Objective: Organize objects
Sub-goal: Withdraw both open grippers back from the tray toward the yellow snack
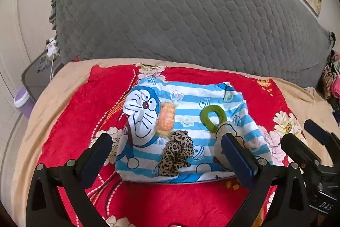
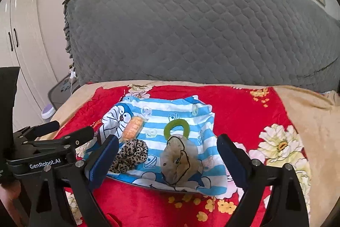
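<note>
A blue-and-white striped cartoon cloth [image 1: 187, 120] [image 2: 161, 118] lies over a flat tray on a red floral blanket. On it lie an orange wrapped snack [image 1: 165, 120] [image 2: 133, 128], a leopard-print scrunchie [image 1: 176, 152] [image 2: 129, 155], a green ring [image 1: 212, 117] [image 2: 176, 127] and a beige sheer scrunchie [image 1: 223, 142] [image 2: 177, 161]. My left gripper [image 1: 167, 154] is open above the leopard scrunchie, empty. My right gripper [image 2: 167, 161] is open around the beige scrunchie, not touching it; it also shows in the left wrist view [image 1: 301, 142].
A grey quilted headboard cover [image 1: 180, 10] [image 2: 201, 31] rises behind the bed. A red blanket [image 1: 85, 110] [image 2: 244, 116] sits on a tan sheet. A nightstand [image 1: 38, 76] and a purple-lidded bin [image 1: 22, 101] stand at the left. White wardrobe doors [image 2: 19, 46] are far left.
</note>
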